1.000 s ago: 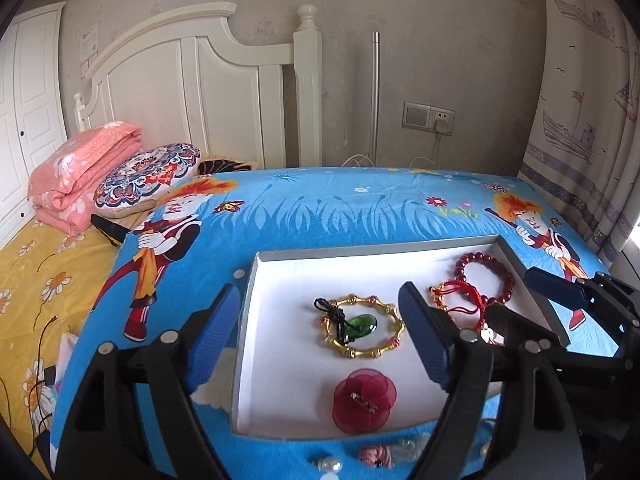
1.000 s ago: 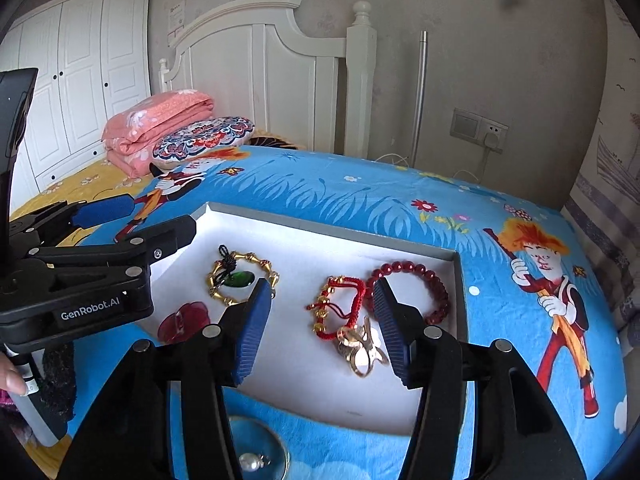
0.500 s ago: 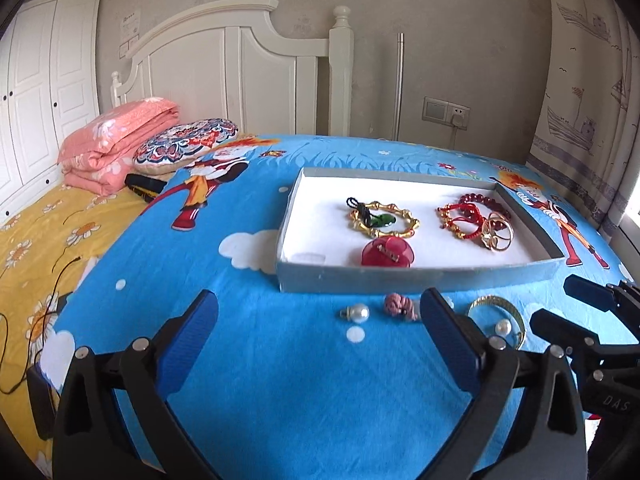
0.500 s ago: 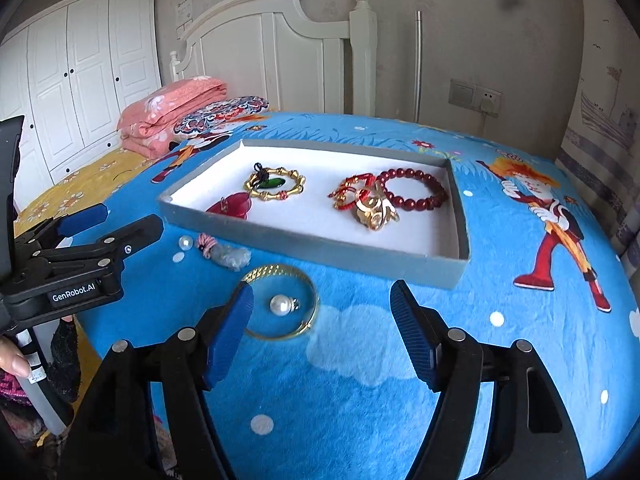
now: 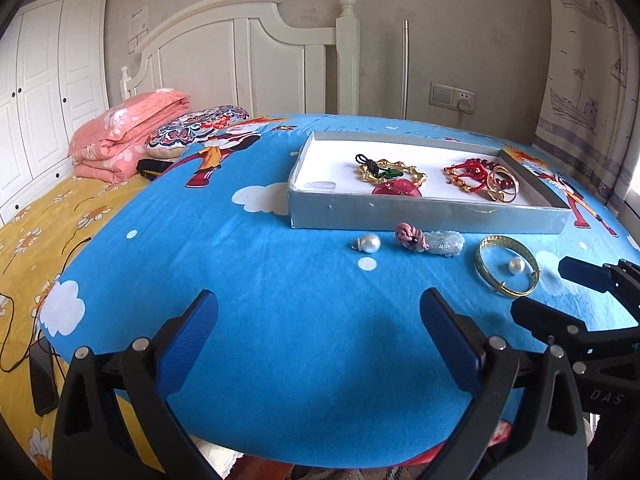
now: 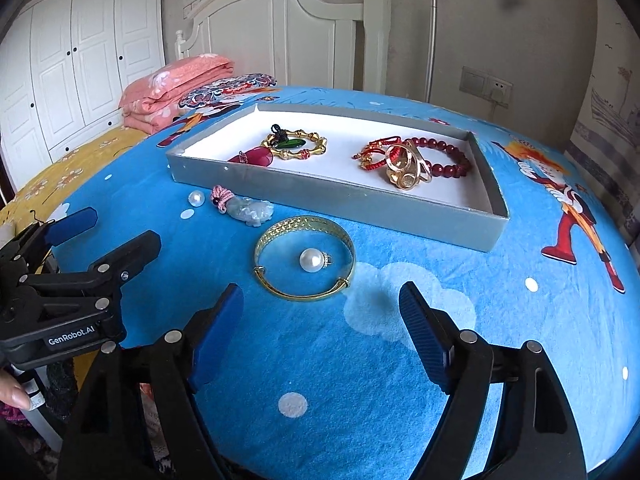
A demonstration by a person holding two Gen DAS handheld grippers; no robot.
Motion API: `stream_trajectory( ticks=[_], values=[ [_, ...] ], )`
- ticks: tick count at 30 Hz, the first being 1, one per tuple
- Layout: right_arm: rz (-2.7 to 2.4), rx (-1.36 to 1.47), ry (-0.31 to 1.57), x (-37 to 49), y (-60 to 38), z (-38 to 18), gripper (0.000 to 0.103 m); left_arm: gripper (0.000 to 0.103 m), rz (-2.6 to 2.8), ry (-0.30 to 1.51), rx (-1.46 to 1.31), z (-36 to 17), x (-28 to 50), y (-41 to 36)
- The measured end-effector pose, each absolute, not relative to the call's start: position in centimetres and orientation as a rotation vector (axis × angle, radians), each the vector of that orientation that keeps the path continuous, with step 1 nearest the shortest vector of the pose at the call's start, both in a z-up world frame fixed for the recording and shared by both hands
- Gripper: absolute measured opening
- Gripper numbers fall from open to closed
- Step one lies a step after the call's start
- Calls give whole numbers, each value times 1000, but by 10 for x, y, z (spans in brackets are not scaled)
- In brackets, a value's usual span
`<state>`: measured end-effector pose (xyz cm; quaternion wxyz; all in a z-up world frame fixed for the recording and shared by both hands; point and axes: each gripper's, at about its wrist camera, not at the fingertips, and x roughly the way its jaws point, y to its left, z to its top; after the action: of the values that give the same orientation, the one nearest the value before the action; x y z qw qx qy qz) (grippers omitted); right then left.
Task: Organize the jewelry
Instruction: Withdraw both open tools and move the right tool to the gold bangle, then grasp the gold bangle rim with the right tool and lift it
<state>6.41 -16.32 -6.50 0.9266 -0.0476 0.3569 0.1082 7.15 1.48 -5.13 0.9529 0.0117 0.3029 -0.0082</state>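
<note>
A grey tray (image 5: 424, 213) (image 6: 320, 193) with a white floor sits on the blue bed sheet. It holds a gold bamboo bracelet with a green pendant (image 5: 394, 172) (image 6: 296, 145), a red flower brooch (image 5: 396, 189), a red cord bracelet, red beads (image 6: 444, 152) and gold rings (image 6: 408, 168). In front of the tray lie a pearl (image 5: 370, 243) (image 6: 197, 198), a pink-knotted jade charm (image 5: 430, 239) (image 6: 248, 207), and a gold bangle (image 5: 506, 270) (image 6: 305, 257) around a second pearl (image 6: 312, 260). My left gripper (image 5: 318, 330) and right gripper (image 6: 322, 320) are open, empty, near the bed's front edge.
A white headboard (image 5: 248, 56), folded pink quilt (image 5: 128, 136) and patterned pillow (image 5: 200, 130) lie at the back left. A yellow sheet (image 5: 48, 232) covers the left side. A curtain (image 5: 588, 60) hangs at the right.
Both grippers have pulled back from over the tray to the bed's front edge. The loose pieces in front of the tray have come into view.
</note>
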Motion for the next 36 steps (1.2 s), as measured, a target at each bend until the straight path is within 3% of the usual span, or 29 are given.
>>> stream_trajectory(
  ticks=[13,14,16,17,36],
  values=[
    [174,-105,763,86,-148,-62,78,98,-12,625,8,-53,73,20],
    [181,-107,755,86,-147,-62,75,98,-12,625,8,-53,73,20],
    [199,-115,740,84,-145,-62,58,98,-12,623,12,-53,73,20],
    [197,-125,733,83,-144,-62,56,98,-11,623,13,-53,73,20],
    [97,-15,595,58,-193,-42,56,98,-135,641,50,-45,95,-19]
  ],
)
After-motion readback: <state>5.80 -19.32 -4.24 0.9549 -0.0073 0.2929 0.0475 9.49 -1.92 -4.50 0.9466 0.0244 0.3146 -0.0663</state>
